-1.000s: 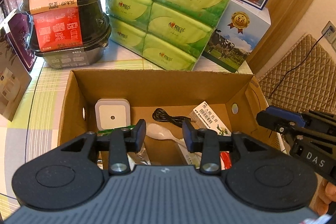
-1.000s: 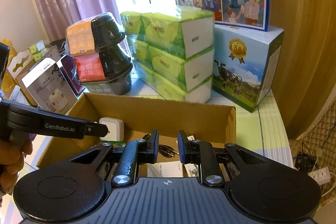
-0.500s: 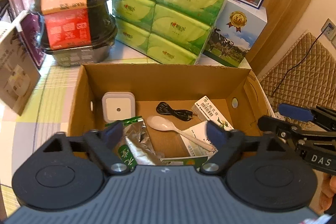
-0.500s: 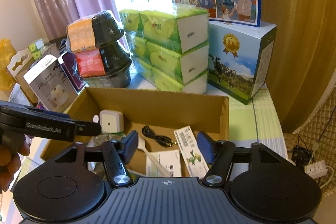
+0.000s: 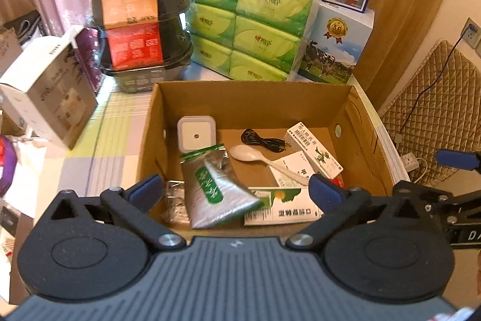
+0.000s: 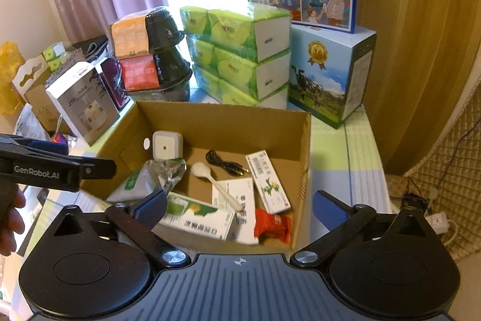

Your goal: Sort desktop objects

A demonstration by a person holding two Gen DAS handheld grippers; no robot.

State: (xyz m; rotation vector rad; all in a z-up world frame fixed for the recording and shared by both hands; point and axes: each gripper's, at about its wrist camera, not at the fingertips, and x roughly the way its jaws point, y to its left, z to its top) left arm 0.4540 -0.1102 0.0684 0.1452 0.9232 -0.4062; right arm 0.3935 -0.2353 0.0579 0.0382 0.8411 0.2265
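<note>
An open cardboard box sits on the table. Inside lie a white square night light, a black cable, a white spoon, a silver-green pouch, several small medicine cartons and a red wrapper. My left gripper hangs open above the box's near edge, holding nothing. My right gripper is open too, over the near right part of the box.
Behind the box stand stacked black food bowls, a green tissue multipack and blue milk cartons. White and purple product boxes stand to the left. A quilted cushion and power strip lie right of the table.
Both grippers went from nearly shut to wide open and drew back and up from the box, so more of its contents shows.
</note>
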